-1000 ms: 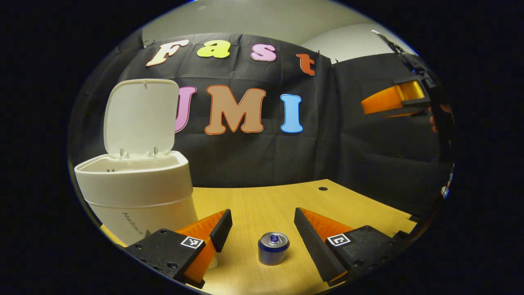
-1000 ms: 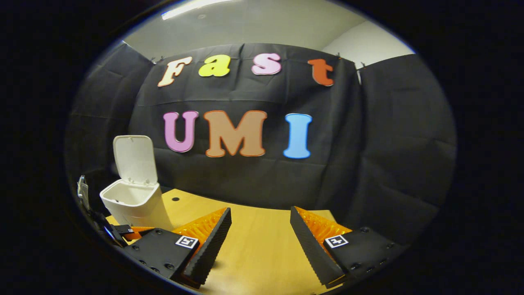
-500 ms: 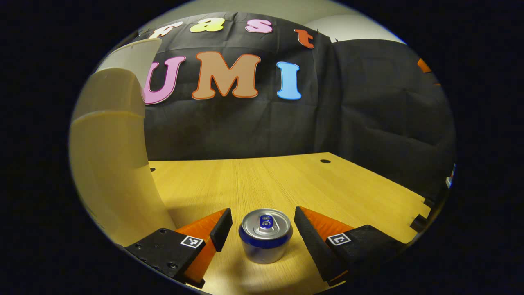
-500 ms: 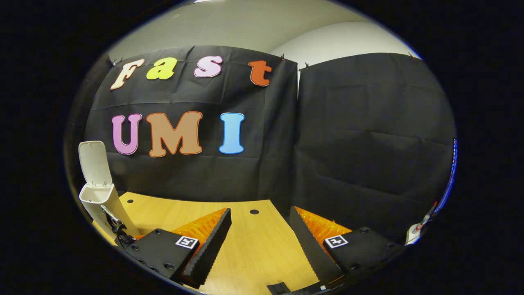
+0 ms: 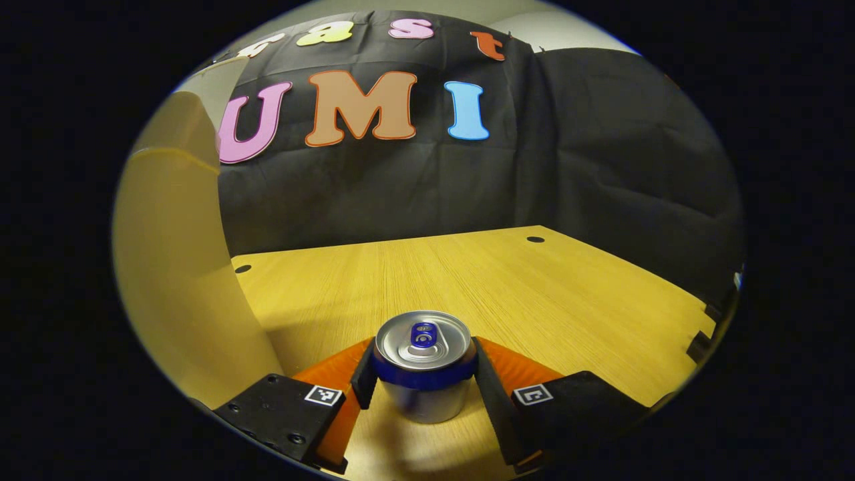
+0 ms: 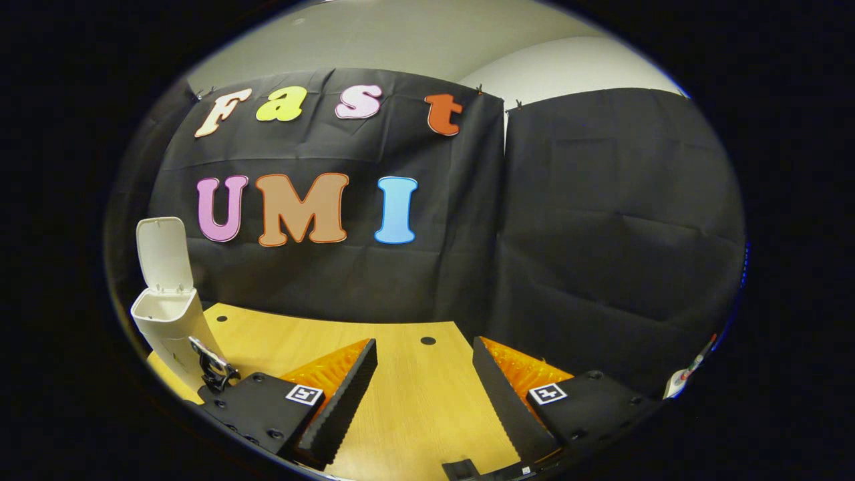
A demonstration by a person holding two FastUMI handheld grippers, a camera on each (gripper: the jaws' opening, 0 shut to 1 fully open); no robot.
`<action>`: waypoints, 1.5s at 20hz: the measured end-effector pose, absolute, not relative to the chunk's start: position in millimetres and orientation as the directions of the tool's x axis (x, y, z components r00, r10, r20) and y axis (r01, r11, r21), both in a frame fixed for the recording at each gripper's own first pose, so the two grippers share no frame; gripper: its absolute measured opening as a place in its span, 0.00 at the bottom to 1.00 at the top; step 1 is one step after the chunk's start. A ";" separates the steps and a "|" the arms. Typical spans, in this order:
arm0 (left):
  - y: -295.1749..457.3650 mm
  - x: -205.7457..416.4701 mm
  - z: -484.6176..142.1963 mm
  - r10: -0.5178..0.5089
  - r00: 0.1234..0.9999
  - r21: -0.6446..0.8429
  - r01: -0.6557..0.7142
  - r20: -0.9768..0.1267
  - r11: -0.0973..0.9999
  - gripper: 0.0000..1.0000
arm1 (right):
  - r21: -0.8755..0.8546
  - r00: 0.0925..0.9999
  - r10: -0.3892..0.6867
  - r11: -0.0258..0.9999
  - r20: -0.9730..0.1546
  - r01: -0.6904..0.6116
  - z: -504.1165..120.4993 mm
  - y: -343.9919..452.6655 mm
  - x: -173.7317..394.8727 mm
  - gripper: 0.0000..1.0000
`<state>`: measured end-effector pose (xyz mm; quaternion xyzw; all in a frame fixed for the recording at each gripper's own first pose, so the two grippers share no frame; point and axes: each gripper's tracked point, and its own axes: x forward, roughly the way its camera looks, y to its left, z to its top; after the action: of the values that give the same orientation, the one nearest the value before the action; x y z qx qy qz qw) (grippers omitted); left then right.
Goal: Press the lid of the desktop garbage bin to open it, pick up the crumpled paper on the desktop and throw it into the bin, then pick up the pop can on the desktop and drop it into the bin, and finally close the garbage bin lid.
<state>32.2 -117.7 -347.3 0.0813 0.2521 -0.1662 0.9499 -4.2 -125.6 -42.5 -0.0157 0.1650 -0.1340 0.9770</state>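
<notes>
I am clamping the left tool (image 5: 422,377) on the upright pop can (image 5: 424,364) for lifting into the open bin (image 6: 167,314); right tool (image 6: 425,387) is idling wide over the surface (image 6: 414,407).

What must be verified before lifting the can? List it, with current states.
1. Grip: left claw closed on the pop can, both fingers against its sides: ok.
2. Pop can upright on the table: ok.
3. Lid of the bin open: ok.
4. Spare hand: right claw open, empty, apart from the bin: ok.
5. Crumpled paper already inside the bin: cannot tell.
6. Clearance past the nearby bin wall when lifting: cannot tell.
</notes>
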 end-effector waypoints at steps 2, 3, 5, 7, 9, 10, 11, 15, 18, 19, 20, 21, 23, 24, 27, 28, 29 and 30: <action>-119.9 34.4 -332.2 -0.280 0.823 0.030 0.338 -0.495 0.941 0.77 | -0.070 0.913 -0.242 0.970 -0.329 0.233 -48.6 -121.2 2.0 0.98; -120.4 37.2 -318.3 -0.283 0.830 0.010 0.328 -0.481 0.945 0.78 | -0.062 0.915 -0.227 0.974 -0.333 0.219 -50.9 -118.0 5.8 0.98; -119.0 48.9 -280.5 -0.292 0.850 -0.026 0.312 -0.439 0.950 0.78 | -0.047 0.920 -0.199 0.980 -0.336 0.195 -57.9 -112.2 12.2 0.96; -122.0 60.1 -242.0 -0.302 0.867 -0.048 0.309 -0.397 0.950 0.77 | -0.052 0.923 -0.170 0.985 -0.345 0.162 -69.3 -106.1 22.1 0.96; -124.1 74.9 -196.7 -0.302 0.892 -0.044 0.305 -0.335 0.951 0.77 | -0.044 0.925 -0.126 0.992 -0.359 0.118 -80.2 -94.5 30.5 0.96; -123.5 81.8 -173.1 -0.294 0.905 -0.037 0.297 -0.307 0.954 0.77 | -0.034 0.927 -0.100 0.995 -0.361 0.094 -84.4 -88.1 34.0 0.96; -124.3 88.8 -150.4 -0.292 0.913 -0.037 0.294 -0.284 0.955 0.77 | -0.021 0.930 -0.072 0.997 -0.360 0.069 -87.4 -81.0 38.9 0.96; -113.6 103.8 -66.2 -0.260 0.948 -0.036 0.258 -0.185 0.966 0.77 | -0.005 0.932 0.025 1.000 -0.361 -0.029 -101.8 -54.9 58.2 0.98; -75.7 108.6 -22.6 -0.172 0.975 0.016 0.176 -0.137 0.984 0.77 | -0.003 0.925 0.105 0.994 -0.365 -0.114 -111.6 -29.4 68.5 0.96; -60.2 109.4 -14.9 -0.137 0.982 0.036 0.142 -0.129 0.989 0.77 | 0.010 0.921 0.137 0.990 -0.365 -0.143 -114.4 -18.4 70.9 0.96; -43.9 108.0 -9.1 -0.097 0.988 0.055 0.104 -0.124 0.993 0.77 | 0.023 0.915 0.167 0.985 -0.368 -0.170 -117.4 -9.4 73.7 0.96; -25.4 105.9 -5.0 -0.055 0.991 0.077 0.064 -0.119 0.995 0.77 | 0.034 0.907 0.193 0.980 -0.373 -0.194 -120.0 -0.5 76.0 0.96; 9.7 102.4 -1.6 0.031 0.993 0.126 -0.017 -0.115 0.992 0.77 | 0.042 0.897 0.231 0.972 -0.378 -0.232 -123.1 13.5 80.1 0.96; 26.9 100.3 -3.4 0.072 0.990 0.146 -0.053 -0.122 0.988 0.77 | 0.043 0.893 0.245 0.968 -0.378 -0.248 -123.0 18.6 81.3 0.96; 70.6 86.7 -17.2 0.163 0.973 0.176 -0.134 -0.162 0.975 0.77 | 0.042 0.883 0.279 0.958 -0.377 -0.284 -123.7 27.7 85.2 0.96; 80.4 85.4 -22.8 0.186 0.966 0.178 -0.155 -0.177 0.972 0.77 | 0.034 0.882 0.279 0.957 -0.379 -0.288 -125.0 26.5 86.0 0.96; 89.7 83.0 -28.7 0.206 0.960 0.177 -0.172 -0.190 0.969 0.77 | 0.025 0.883 0.277 0.957 -0.379 -0.290 -126.1 24.6 86.7 0.97; 93.8 83.5 -31.0 0.216 0.957 0.173 -0.183 -0.194 0.968 0.77 | 0.020 0.882 0.274 0.957 -0.383 -0.289 -127.3 21.3 86.7 0.96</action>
<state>83.5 93.8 -31.0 0.0769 0.1062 0.1013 0.9862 86.7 21.3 -127.3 -0.0190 0.1947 0.1452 0.9699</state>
